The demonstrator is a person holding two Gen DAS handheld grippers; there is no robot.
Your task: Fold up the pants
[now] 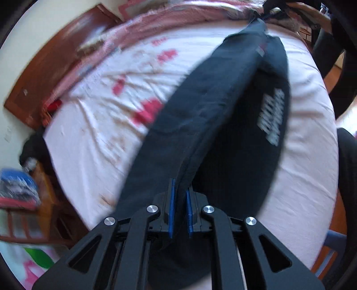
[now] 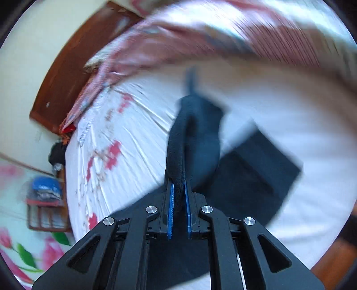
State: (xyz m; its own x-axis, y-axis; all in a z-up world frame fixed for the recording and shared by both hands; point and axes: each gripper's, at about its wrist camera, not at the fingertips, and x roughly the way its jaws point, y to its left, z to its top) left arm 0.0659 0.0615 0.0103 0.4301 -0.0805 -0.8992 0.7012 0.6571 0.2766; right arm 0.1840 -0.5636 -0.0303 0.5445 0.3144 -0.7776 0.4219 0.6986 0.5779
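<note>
Dark navy pants (image 1: 200, 116) with white lettering hang stretched above a white bed sheet (image 1: 93, 138). My left gripper (image 1: 179, 189) is shut on one end of the pants, cloth pinched between its blue pads. My right gripper (image 2: 178, 189) is shut on the pants (image 2: 196, 138) too, on a thick banded edge that rises away from the fingers. Part of the pants lies flat on the sheet (image 2: 290, 223) to the right of that gripper. In the left wrist view the far end of the pants reaches the other gripper (image 1: 271, 9) at the top. Both views are blurred by motion.
A pink striped blanket (image 2: 200, 38) is bunched along the far side of the bed. A brown wooden headboard (image 1: 55, 67) stands at the left. A small wooden stand with blue and red items (image 2: 44, 200) sits beside the bed, on a flowered floor covering.
</note>
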